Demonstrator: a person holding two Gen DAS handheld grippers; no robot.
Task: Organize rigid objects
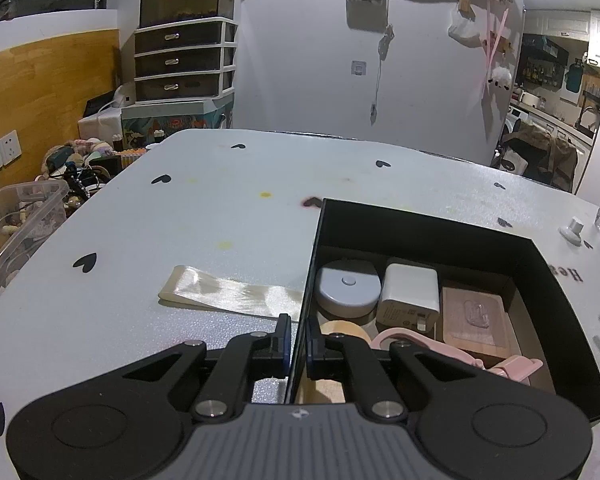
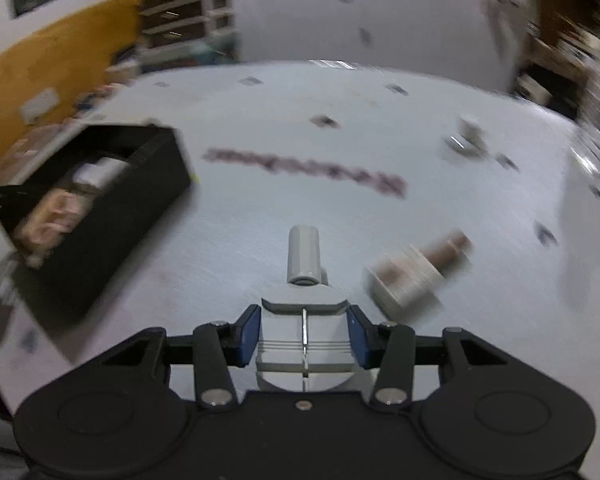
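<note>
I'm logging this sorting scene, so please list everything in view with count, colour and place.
box: 1, black, on table, wall pinched by left jaws
round case: 1, grey, in box
charger: 1, white, in box
tape roll: 1, beige, in box
wooden tray: 1, tan, in box
ribbon: 1, cream, left of box
table: 1, white
left gripper: black
right gripper: black, holding grey-white gadget

Matt black box, glossy satin ribbon, smooth white plastic charger
</note>
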